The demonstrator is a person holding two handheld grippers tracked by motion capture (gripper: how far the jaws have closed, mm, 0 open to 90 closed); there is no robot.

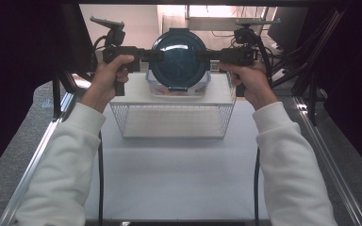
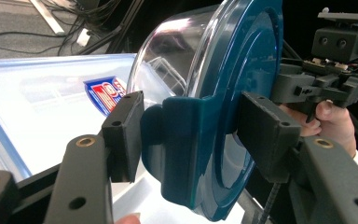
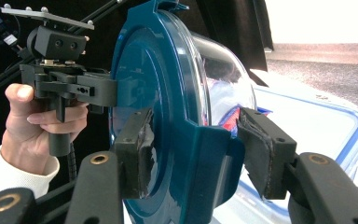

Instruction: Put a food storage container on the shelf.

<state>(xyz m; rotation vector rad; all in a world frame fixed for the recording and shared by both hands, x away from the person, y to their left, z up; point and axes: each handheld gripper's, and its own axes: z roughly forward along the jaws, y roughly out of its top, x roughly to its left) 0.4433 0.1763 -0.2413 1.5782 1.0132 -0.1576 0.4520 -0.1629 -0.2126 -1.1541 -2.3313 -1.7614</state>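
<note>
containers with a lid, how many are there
2: a round clear container with a dark blue lid, tipped on its side and gripped by the left gripper and right gripper; a flat blue-rimmed box behind it on the wire rack.

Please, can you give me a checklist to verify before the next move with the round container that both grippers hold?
1. Left gripper closed on the container's left lid clip: ok.
2. Right gripper closed on the opposite lid clip: ok.
3. Blue lid seated on the clear bowl: ok, no gap visible.
4. Container kept level: not ok, it is tipped on its side, lid toward the person.
5. Container lifted free of the flat box on the wire rack: cannot tell.
</note>
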